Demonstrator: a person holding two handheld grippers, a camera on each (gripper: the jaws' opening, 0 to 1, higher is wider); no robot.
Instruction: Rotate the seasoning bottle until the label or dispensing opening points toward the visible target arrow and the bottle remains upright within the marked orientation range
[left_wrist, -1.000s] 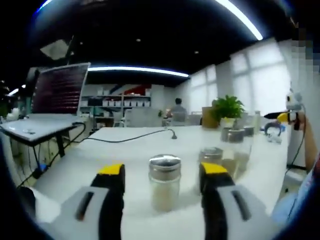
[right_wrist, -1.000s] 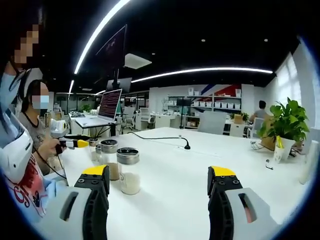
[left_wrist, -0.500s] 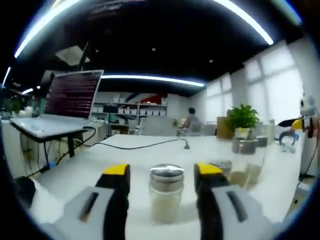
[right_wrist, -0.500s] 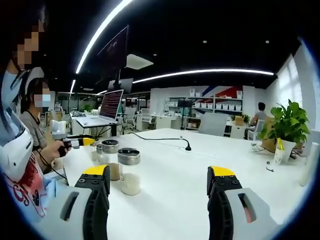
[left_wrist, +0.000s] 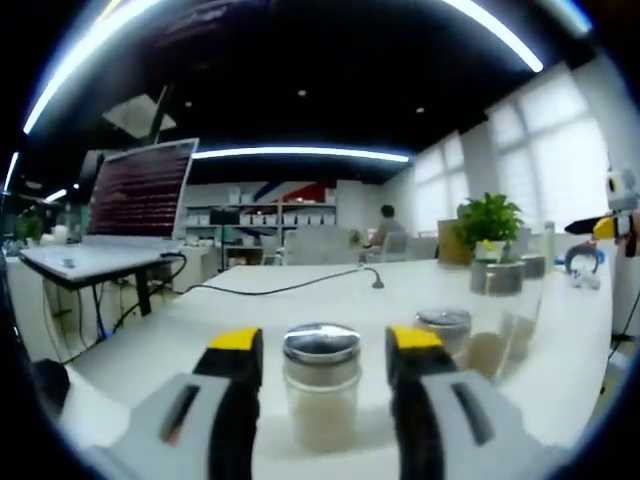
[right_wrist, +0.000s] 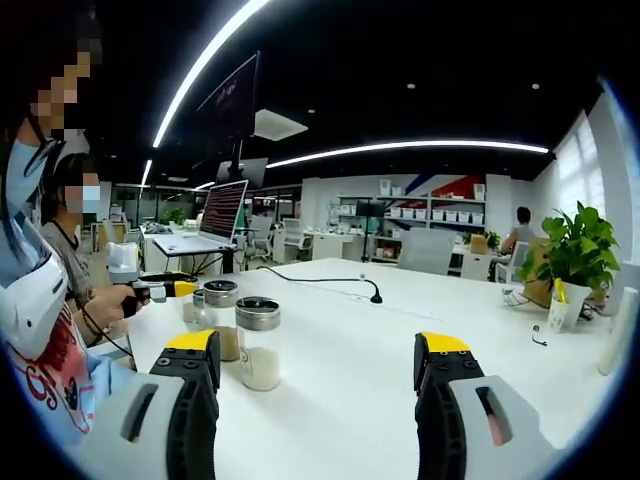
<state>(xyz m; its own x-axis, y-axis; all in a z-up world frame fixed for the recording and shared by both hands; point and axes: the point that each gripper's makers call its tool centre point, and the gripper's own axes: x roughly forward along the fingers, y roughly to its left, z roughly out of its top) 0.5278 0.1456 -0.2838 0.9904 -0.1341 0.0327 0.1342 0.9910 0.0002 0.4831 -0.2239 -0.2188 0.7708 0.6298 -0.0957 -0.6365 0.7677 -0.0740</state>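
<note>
In the left gripper view, the left gripper (left_wrist: 322, 350) is seen with jaws apart, a metal-capped seasoning bottle (left_wrist: 322, 385) standing upright between them on the white table (left_wrist: 160, 335); whether they touch it cannot be told. Two more jars (left_wrist: 497, 310) are set at two o'clock. In the right gripper view, the right gripper (right_wrist: 317, 358) is held wide apart over bare tabletop, the bottle seen at nine o'clock.

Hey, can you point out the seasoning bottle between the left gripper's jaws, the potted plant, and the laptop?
seasoning bottle (left_wrist: 322, 400), left gripper view, on its glass body below the metal cap.
potted plant (right_wrist: 578, 240), right gripper view, on the green leaves.
laptop (left_wrist: 140, 192), left gripper view, on the lit screen.
</note>
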